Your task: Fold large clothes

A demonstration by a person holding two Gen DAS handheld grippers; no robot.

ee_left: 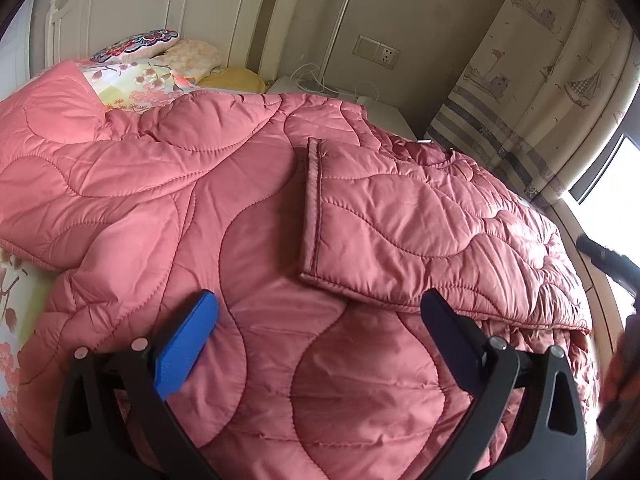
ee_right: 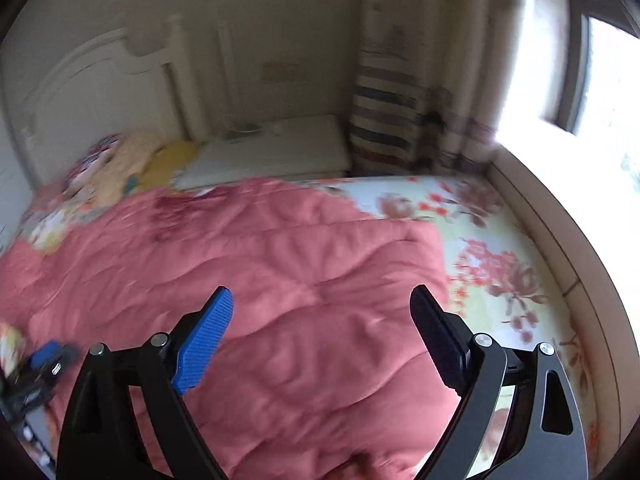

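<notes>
Two hand-held grippers, left hand-held gripper [ee_left: 320, 312] and right hand-held gripper [ee_right: 322, 308], both released above one pink quilted coat [ee_left: 260, 208], seemingly.

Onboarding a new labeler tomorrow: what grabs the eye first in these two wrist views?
The pink quilted garment fills the bed, with one cuffed sleeve folded across its body in the left wrist view. Both the left gripper and the right gripper hang above it with jaws wide and nothing between them. Behind, a floral bedsheet shows at the right, and a boat-print curtain hangs by the bright window.
</notes>
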